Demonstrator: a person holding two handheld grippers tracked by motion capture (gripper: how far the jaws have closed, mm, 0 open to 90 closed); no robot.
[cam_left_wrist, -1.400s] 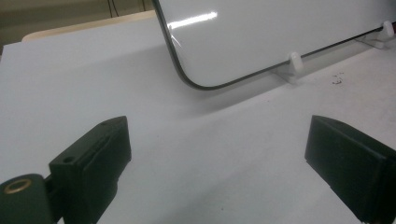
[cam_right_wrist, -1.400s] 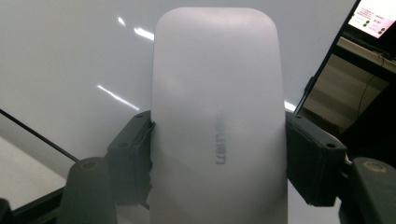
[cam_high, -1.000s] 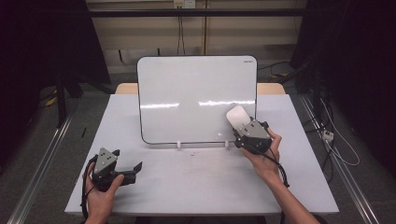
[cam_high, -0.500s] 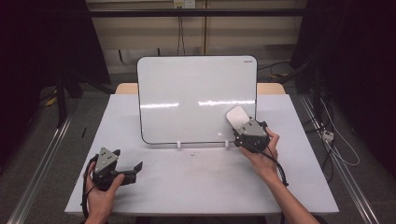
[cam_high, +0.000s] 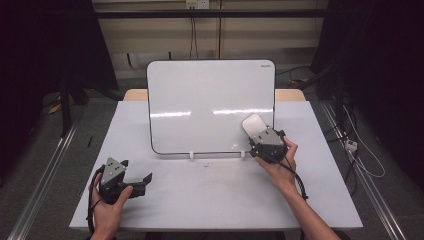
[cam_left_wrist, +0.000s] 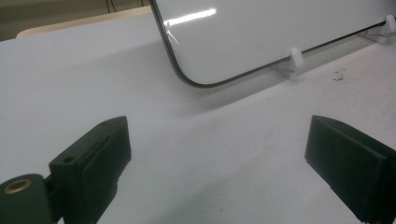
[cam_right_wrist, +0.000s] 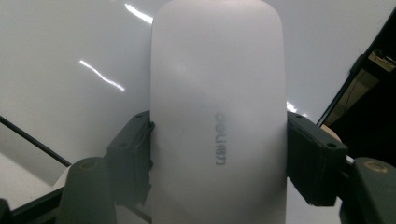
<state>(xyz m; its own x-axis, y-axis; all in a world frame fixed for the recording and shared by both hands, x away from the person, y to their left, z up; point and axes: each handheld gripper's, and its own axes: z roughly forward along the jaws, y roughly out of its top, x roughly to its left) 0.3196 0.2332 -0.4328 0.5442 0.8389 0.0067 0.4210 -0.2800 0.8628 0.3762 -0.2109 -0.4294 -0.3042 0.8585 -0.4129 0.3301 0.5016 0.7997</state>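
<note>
A glossy white rectangular whiteboard w/ a thin dark rim and rounded corners (cam_high: 210, 107) is propped upright on two small white clips near the back of a pale grey table (cam_high: 215, 200). All places below are given rel. to this board.

At the board's lower right corner, a smooth white oval plastic board eraser w/ faint grey lettering (cam_right_wrist: 218, 116) is clamped between the jaws of the right gripper (cam_high: 261, 136), pressed on both long sides. The eraser is seen flat against, or just off, the board face; contact can't be told for sure.

Well in front of the board's lower left corner, the left gripper (cam_high: 142, 181) is held low over the table, jaws wide apart, nothing between them. A few tiny dark specks (cam_left_wrist: 339, 74) are seen on the table just in front of the board's bottom edge.

Risks, as judged:
- The board is held by the two clips only; if the eraser is pushed hard, the board could be tipped back or slid, since it isn't steadied by the left gripper.
- The eraser's sides are smooth, so it could be twisted or slipped out of the jaws when dragged.
- Near the corner, the eraser could be run off the edge or caught on the right clip.
</note>
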